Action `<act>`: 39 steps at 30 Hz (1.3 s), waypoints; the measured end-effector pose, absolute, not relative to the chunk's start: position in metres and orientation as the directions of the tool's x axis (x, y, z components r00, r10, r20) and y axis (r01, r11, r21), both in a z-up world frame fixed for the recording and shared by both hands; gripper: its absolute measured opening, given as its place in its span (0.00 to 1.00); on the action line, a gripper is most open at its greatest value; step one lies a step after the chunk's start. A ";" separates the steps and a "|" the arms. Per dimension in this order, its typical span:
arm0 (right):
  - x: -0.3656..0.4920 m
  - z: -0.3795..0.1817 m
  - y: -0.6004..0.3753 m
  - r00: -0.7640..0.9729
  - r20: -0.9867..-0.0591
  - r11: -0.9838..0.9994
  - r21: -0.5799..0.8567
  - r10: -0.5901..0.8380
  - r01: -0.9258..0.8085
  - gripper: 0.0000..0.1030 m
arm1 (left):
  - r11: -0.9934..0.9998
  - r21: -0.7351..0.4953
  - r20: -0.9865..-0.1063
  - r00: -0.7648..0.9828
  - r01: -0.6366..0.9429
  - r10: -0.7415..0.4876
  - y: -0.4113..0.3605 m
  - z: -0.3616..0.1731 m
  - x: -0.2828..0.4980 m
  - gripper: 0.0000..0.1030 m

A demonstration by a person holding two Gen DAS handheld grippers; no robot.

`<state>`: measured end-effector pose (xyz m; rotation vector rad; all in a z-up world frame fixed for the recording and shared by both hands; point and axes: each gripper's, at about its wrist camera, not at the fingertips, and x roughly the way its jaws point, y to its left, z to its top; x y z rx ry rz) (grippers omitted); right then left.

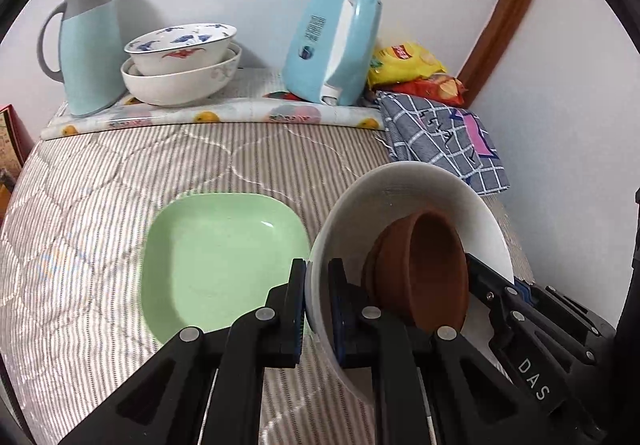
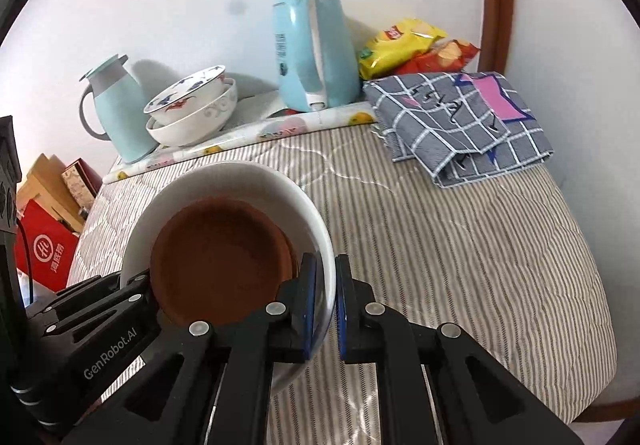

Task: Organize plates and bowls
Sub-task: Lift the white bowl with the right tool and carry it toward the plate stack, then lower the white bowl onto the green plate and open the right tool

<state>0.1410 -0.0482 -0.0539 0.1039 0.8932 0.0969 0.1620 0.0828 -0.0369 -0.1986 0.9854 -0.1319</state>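
Observation:
A white bowl point(image 1: 404, 189) with a brown clay bowl point(image 1: 424, 265) nested in it hangs above the striped tabletop, gripped from both sides. My left gripper point(image 1: 318, 309) is shut on its left rim. My right gripper point(image 2: 325, 301) is shut on the right rim of the white bowl point(image 2: 240, 177), with the brown bowl point(image 2: 220, 257) inside. The right gripper point(image 1: 500, 293) also shows in the left wrist view, and the left gripper point(image 2: 132, 285) in the right wrist view. A green square plate point(image 1: 216, 261) lies flat to the left. Two stacked patterned bowls point(image 1: 182, 61) stand at the back.
Along the back wall stand a pale blue jug point(image 1: 86, 49), a blue kettle point(image 1: 336, 41) and snack bags point(image 1: 416, 73). A folded checked cloth point(image 1: 444, 137) lies at the back right. Red and brown boxes point(image 2: 52, 213) sit beyond the table's left edge.

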 end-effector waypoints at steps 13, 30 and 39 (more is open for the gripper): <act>0.154 -0.052 -0.015 0.621 -0.764 0.985 0.143 0.172 -0.097 0.08 | 0.978 -0.207 -0.812 0.563 -0.030 -0.155 0.118 -0.032 0.166 0.11; 0.175 -0.058 0.025 0.607 -0.762 0.974 0.155 0.225 -0.167 0.08 | 0.977 -0.191 -0.822 0.560 -0.092 -0.108 0.158 -0.037 0.176 0.11; 0.187 -0.078 0.037 0.575 -0.782 0.970 0.162 0.239 -0.183 0.08 | 0.974 -0.190 -0.842 0.530 -0.121 -0.098 0.170 -0.055 0.184 0.11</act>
